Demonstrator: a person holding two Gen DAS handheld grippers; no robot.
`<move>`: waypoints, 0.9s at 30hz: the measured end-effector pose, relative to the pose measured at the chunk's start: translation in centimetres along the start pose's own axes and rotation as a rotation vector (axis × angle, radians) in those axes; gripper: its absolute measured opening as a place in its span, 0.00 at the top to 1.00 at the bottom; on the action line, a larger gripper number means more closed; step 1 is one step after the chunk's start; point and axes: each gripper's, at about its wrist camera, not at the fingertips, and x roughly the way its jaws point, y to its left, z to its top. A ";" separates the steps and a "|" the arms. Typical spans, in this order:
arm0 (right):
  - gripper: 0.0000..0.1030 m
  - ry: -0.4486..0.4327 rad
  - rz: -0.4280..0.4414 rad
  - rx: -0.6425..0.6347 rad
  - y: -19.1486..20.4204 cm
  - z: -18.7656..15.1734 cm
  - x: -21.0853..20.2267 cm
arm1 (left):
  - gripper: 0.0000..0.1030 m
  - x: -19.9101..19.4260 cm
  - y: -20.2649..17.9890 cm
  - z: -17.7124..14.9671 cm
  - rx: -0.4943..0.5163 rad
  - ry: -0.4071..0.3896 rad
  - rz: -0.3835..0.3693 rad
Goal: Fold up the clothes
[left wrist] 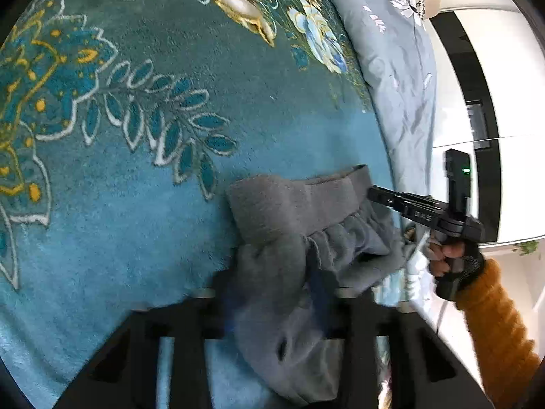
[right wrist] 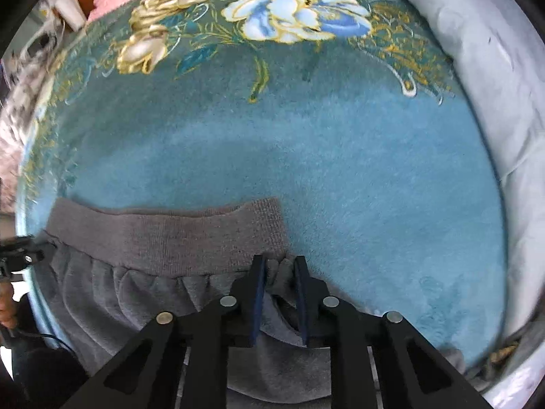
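Working on a bed, you've got a teal floral blanket as the surface, with a pale grey quilt bunched along its far edge. Grey fleece trousers lie on the near part of the blanket, the ribbed waistband lying across their top and the gathered fabric below it running toward you.

Your right claw points down at the waistband's right corner, clenched on a pinch of gathered fleece just under the band; cloth is bunched between the blue pads. Your left claw is closed on a wad of the same trousers, fabric piled up between its fingers, near the other end of the band. In the left view your right hand in an orange sleeve grips the handle.

Handling, as a guess: the fleece looks soft, light, floppy and a bit stretchy, so it will sag and drag on the plush blanket. The ribbed band is the firmest part, so hold at its two corners, and grab both layers or only the top one lifts.
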 end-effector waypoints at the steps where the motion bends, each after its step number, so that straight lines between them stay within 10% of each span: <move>1: 0.86 -0.020 -0.015 0.002 0.1 0.5 -0.7 | 0.83 -0.2 -0.1 -0.1 0.006 -0.011 0.001; 11: 0.87 -0.297 -0.009 0.057 3.5 10.0 -7.6 | 0.91 -5.0 -2.1 1.0 0.103 -0.214 -0.048; 17: 0.87 -0.244 -0.006 0.047 6.7 13.3 -3.0 | 0.92 -7.4 0.9 2.9 0.013 -0.320 -0.017; 27: 0.87 -0.175 -0.021 0.112 7.1 13.8 3.0 | 0.93 -5.5 5.4 3.0 -0.130 -0.245 0.045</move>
